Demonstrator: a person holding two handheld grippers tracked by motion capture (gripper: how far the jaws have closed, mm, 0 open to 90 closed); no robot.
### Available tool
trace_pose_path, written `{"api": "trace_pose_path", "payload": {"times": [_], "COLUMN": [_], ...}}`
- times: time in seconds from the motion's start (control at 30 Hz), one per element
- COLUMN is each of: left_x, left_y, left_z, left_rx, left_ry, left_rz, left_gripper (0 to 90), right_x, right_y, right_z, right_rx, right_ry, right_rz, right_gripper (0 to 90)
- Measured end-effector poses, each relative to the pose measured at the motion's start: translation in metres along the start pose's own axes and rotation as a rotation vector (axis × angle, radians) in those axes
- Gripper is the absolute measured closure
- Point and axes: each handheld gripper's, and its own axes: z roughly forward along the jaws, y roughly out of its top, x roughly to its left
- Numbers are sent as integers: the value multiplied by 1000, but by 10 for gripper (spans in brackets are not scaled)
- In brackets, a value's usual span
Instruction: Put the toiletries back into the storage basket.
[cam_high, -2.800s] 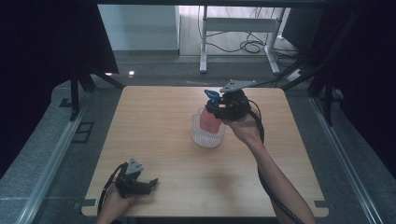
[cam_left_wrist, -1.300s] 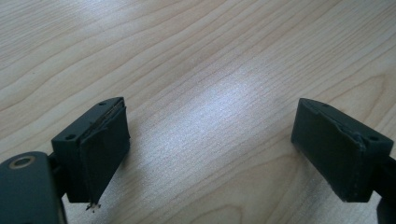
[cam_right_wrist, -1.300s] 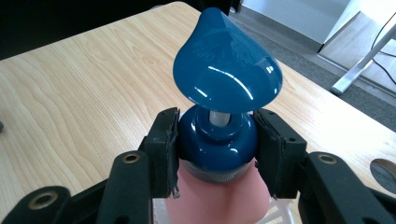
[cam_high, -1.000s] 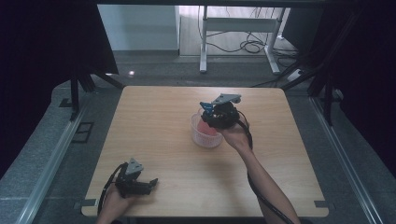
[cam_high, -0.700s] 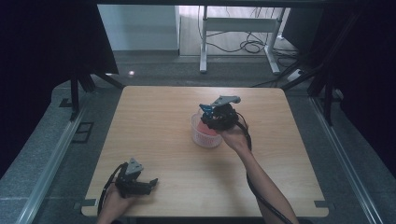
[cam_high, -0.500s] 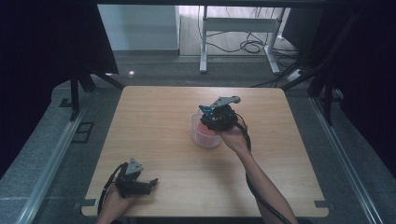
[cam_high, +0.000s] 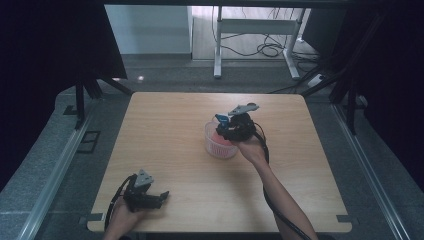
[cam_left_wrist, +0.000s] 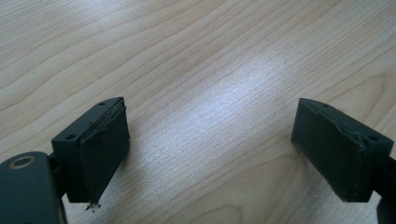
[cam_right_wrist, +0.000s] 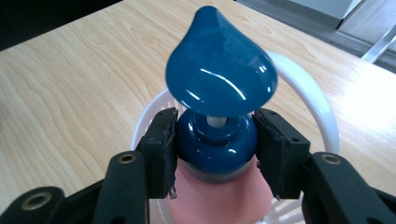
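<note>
High view: above the near edge, facing forward and down over the whole surface (cam_high: 165, 125). Left gripper view: close, looking down on bare wood. Right gripper view: close above the basket (cam_right_wrist: 308, 93), shared with the high view.

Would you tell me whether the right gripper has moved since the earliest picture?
Yes. The right gripper, shut on the pink bottle, has come down into the white basket.

Pink bottle (cam_right_wrist: 219, 200) (blue pump top) upright in white basket (cam_right_wrist: 308, 100)
</note>
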Motion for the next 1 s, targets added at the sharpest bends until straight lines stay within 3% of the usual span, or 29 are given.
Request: {"api": "trace_pose_path", "payload": {"times": [1.0], "left_x": [0], "left_y": [0], "left_z": [0], "left_rx": [0], "left_ry": [0], "left_rz": [-1], "left_gripper": [112], "right_x": [5], "right_y": [5], "right_z": [-8], "right_rx": [-6], "right_ry": [-4], "right_rz": [-19], "right_gripper": [329]}}
